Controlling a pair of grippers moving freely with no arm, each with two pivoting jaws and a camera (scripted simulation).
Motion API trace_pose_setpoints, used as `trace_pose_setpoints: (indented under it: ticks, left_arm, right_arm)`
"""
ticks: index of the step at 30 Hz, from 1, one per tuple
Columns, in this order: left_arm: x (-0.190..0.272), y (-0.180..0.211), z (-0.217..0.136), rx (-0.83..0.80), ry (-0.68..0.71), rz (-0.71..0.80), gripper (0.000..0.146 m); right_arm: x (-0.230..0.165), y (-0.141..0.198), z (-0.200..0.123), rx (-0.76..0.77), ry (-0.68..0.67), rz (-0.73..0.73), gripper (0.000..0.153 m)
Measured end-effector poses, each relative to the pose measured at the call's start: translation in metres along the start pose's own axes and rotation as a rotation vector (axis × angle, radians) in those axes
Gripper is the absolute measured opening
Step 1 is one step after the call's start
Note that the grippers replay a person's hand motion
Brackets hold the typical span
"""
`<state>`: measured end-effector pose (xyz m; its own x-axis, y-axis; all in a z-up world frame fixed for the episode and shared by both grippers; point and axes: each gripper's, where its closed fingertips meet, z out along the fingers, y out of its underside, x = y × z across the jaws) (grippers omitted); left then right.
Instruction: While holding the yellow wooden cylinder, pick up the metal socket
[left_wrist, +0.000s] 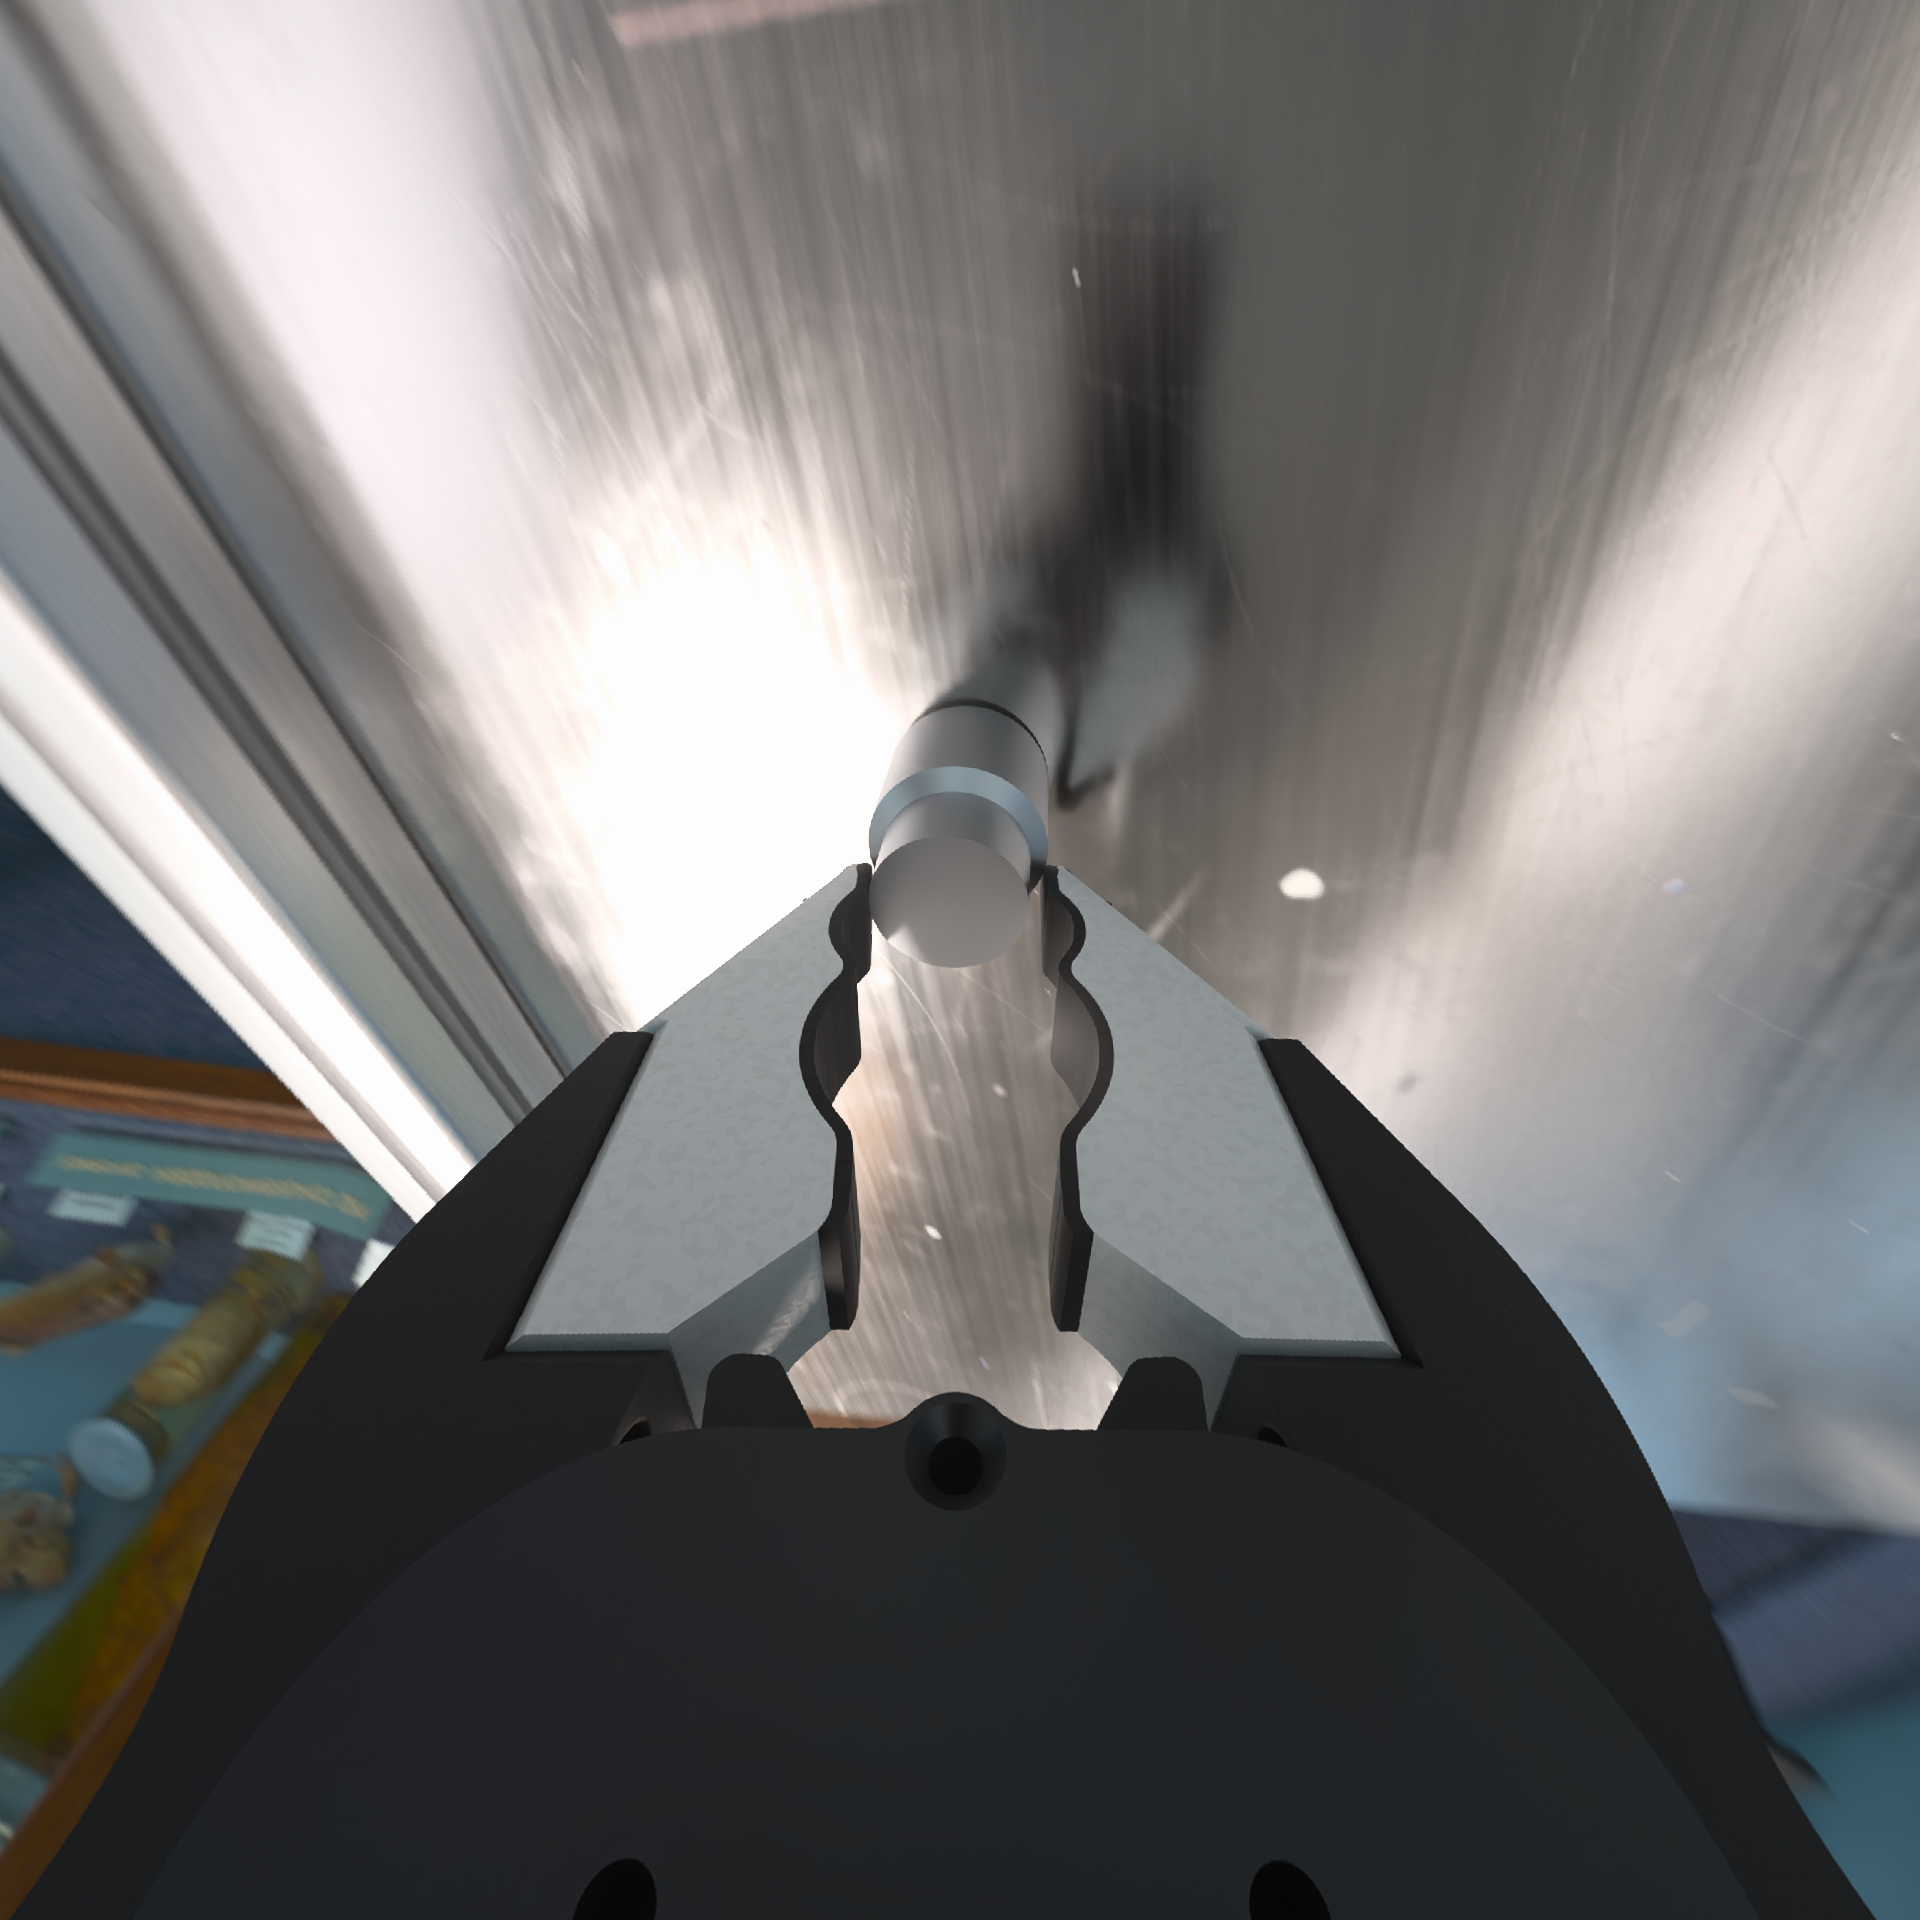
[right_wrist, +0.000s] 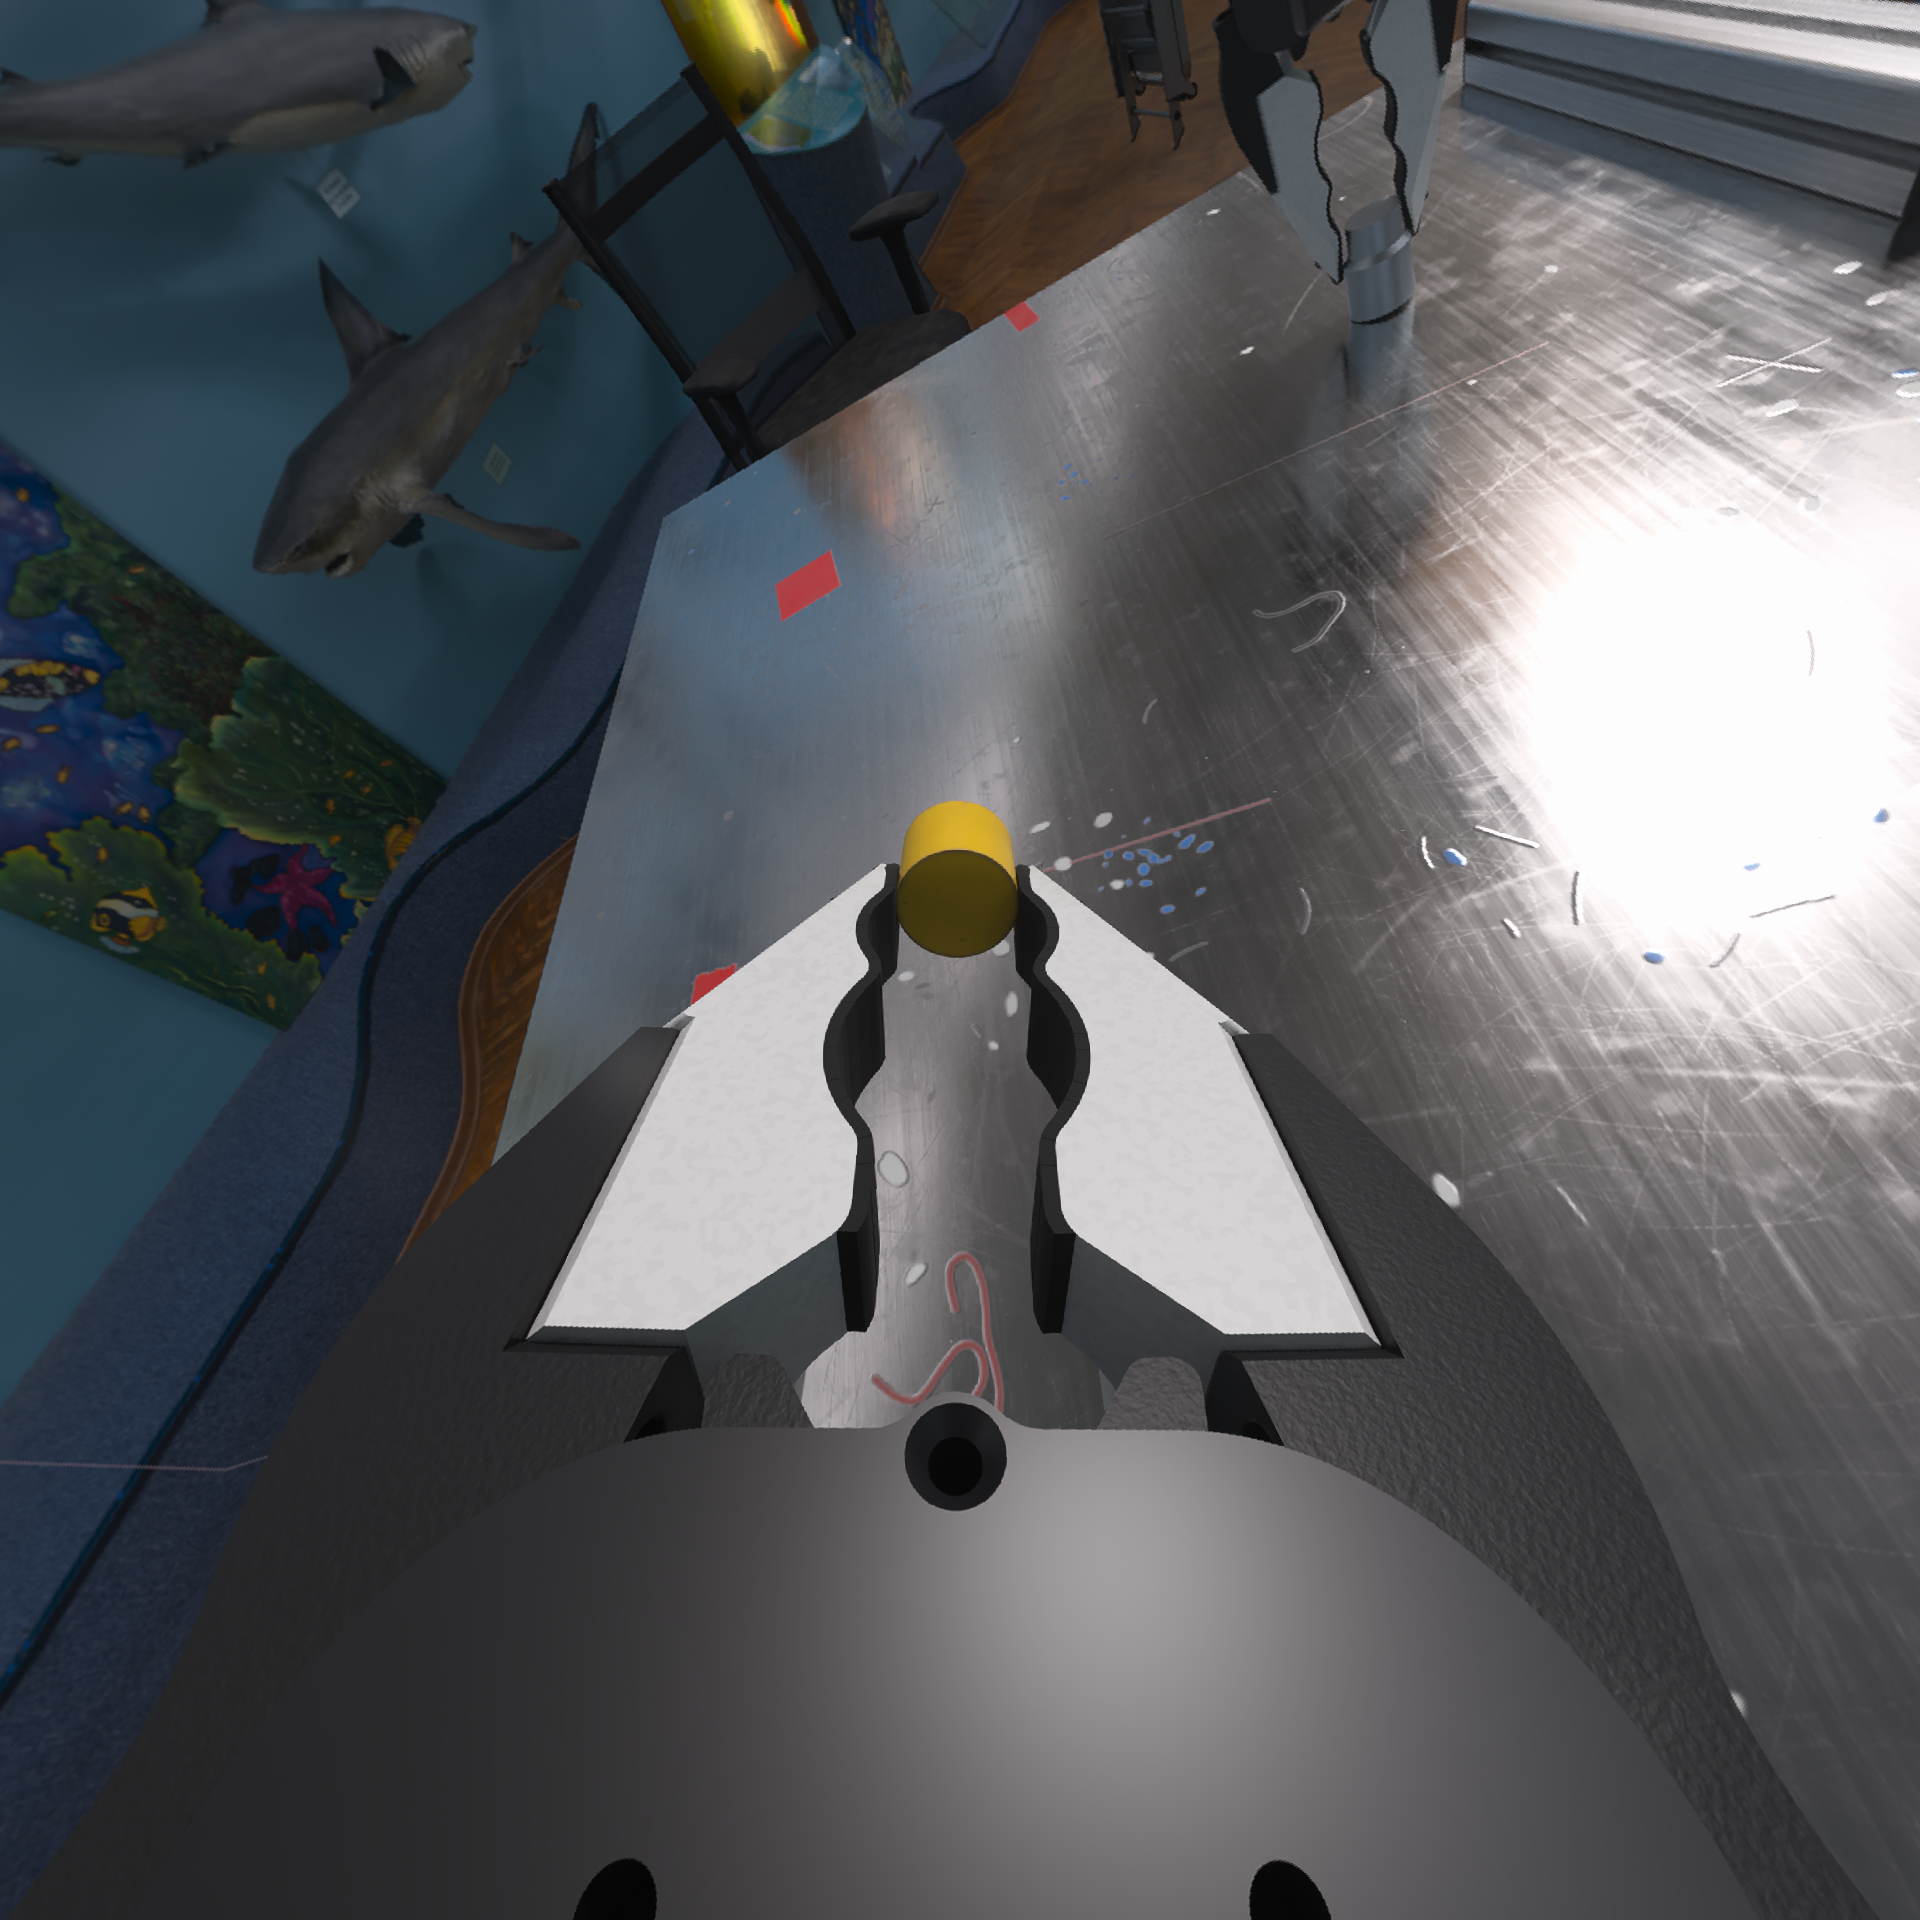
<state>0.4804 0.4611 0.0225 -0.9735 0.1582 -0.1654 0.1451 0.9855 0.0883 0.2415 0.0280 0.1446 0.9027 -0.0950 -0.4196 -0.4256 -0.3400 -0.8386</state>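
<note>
My left gripper (left_wrist: 954, 883) is shut on the metal socket (left_wrist: 956, 821), a short silver cylinder gripped at its near end between the fingertips. Its far end points down at the scratched metal table (left_wrist: 1455, 520), at or just above the surface. The right wrist view shows that gripper (right_wrist: 1371, 244) far off at the top, with the socket (right_wrist: 1377, 265) upright in it over its own reflection. My right gripper (right_wrist: 956, 883) is shut on the yellow wooden cylinder (right_wrist: 956, 899) and holds it clear above the table (right_wrist: 1247, 727).
A grey rail (right_wrist: 1683, 94) runs along the table's far side and shows in the left wrist view (left_wrist: 260, 623). Flat red squares (right_wrist: 807, 584) lie near the table's left edge. Black chairs (right_wrist: 831, 343) stand beyond the table. A bright glare (right_wrist: 1683, 727) covers the right.
</note>
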Motion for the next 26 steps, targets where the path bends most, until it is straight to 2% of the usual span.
trace_pose_setpoints:
  ticks: [2,3,9,13,19,26]
  left_arm:
    - [0.007,0.012,-0.002,-0.101,0.039,-0.035,0.031]
    - [0.006,0.018,-0.005,-0.138,0.016,-0.043,0.031]
    - [-0.004,0.033,-0.062,-0.202,-0.194,-0.117,0.031]
    - [-0.022,0.047,-0.119,-0.336,-0.418,-0.107,0.031]
    - [-0.022,0.035,-0.188,-0.362,-0.540,-0.144,0.031]
    - [-0.011,-0.003,-0.267,-0.319,-0.634,-0.169,0.031]
  right_arm:
    - [-0.003,0.002,-0.002,0.003,-0.003,-0.009,0.021]
    - [-0.004,0.003,-0.003,0.006,-0.004,-0.011,0.021]
    - [-0.009,0.006,-0.010,0.045,-0.021,-0.034,0.021]
    - [-0.014,0.007,-0.013,0.067,-0.037,-0.057,0.021]
    - [-0.017,0.010,-0.018,0.078,-0.028,-0.074,0.021]
    - [-0.017,0.005,-0.021,0.110,0.039,-0.141,0.021]
